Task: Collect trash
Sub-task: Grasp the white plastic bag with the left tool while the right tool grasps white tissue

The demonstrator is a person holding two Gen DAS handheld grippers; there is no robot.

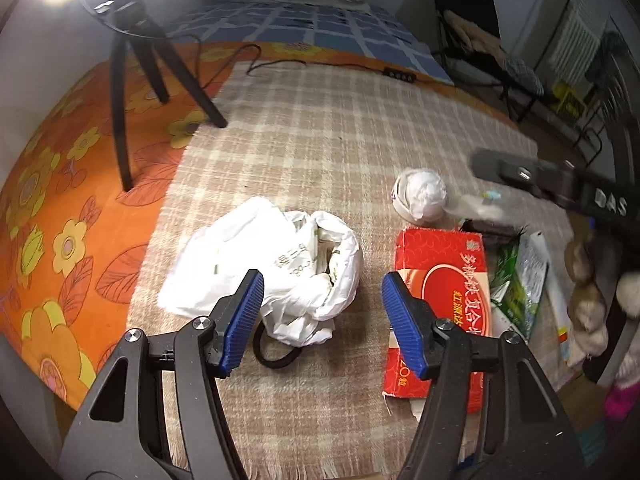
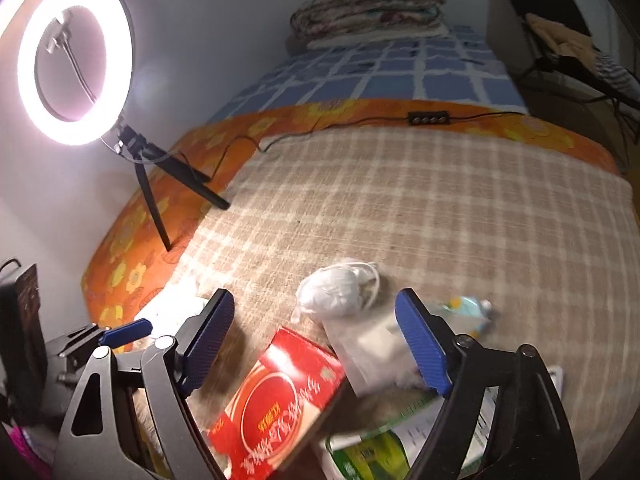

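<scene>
A crumpled white plastic bag (image 1: 272,264) lies on the plaid blanket (image 1: 320,140). My left gripper (image 1: 322,304) hangs open just above the bag's near right part, and the pads do not touch it. A black band (image 1: 276,356) pokes out from under the bag. To the right lie a red box (image 1: 440,304), a white paper wad in a cup (image 1: 420,196) and a green packet (image 1: 520,280). My right gripper (image 2: 316,332) is open over the red box (image 2: 280,404) and a clear wrapper (image 2: 372,352), with nothing gripped. The paper wad (image 2: 336,292) lies just beyond it.
A ring light (image 2: 72,60) on a black tripod (image 1: 120,100) stands at the left on the orange flowered sheet. A cable with a switch block (image 2: 426,117) runs across the back. A folded quilt (image 2: 368,4) lies farther off. A pale blue wrapper (image 2: 464,308) lies at right.
</scene>
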